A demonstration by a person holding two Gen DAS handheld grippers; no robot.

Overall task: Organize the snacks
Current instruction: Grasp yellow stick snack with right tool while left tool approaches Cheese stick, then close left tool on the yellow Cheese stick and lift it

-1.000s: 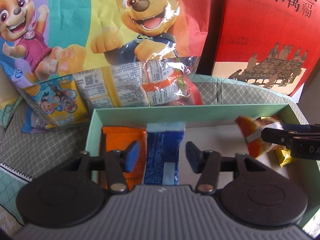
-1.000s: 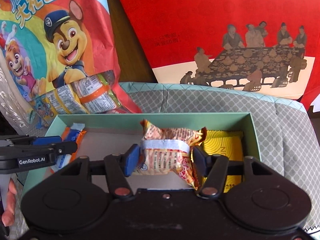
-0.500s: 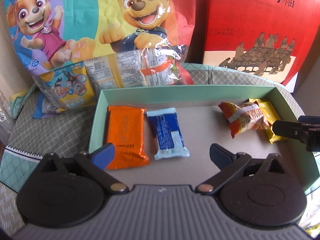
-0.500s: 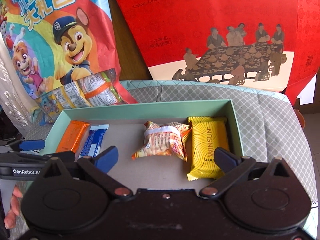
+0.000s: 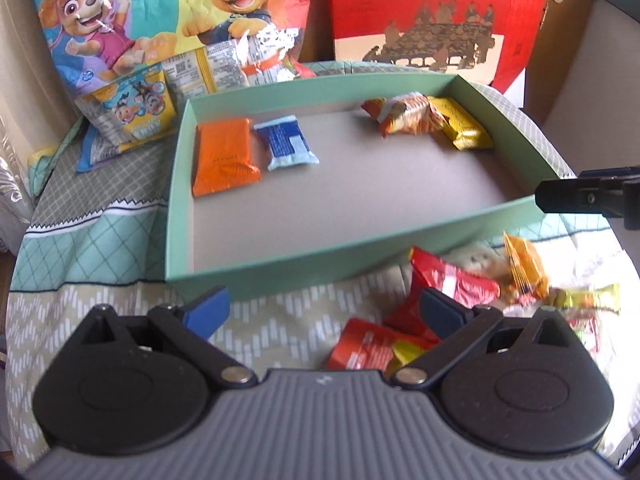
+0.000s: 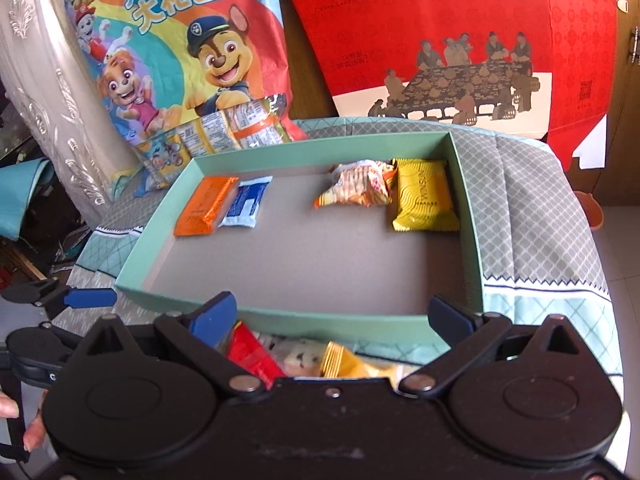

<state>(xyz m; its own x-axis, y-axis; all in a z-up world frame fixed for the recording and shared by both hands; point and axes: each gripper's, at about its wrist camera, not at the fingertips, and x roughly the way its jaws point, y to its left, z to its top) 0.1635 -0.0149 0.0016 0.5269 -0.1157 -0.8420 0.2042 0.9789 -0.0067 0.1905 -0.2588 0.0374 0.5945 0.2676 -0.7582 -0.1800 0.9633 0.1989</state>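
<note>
A shallow mint-green box [image 5: 256, 270] [image 6: 280, 316] sits on the patterned cloth. Along its far side lie an orange packet [image 5: 224, 156] [image 6: 206, 205], a blue-and-white packet [image 5: 286, 142] [image 6: 246, 203], a crinkled orange-white packet [image 5: 404, 118] [image 6: 356, 186] and a yellow packet [image 5: 460, 126] [image 6: 424, 196]. My left gripper [image 5: 324, 308] is open and empty, in front of the box's near wall. My right gripper [image 6: 334, 316] is open and empty over the near wall. Loose snacks lie in front of the box: red packets [image 5: 452, 284] [image 6: 252, 354], orange-yellow packets [image 5: 524, 264] [image 6: 344, 362].
A cartoon-dog gift bag [image 5: 168, 20] [image 6: 180, 52] and a red gift box [image 5: 432, 12] [image 6: 440, 40] stand behind the green box. Small packets [image 5: 132, 116] lie at the bag's foot. The right gripper's finger [image 5: 588, 196] shows at the right edge of the left wrist view.
Both grippers let go of their packets, opened wide and drew back from the far side to in front of the box's near wall. The loose snack pile has come into view.
</note>
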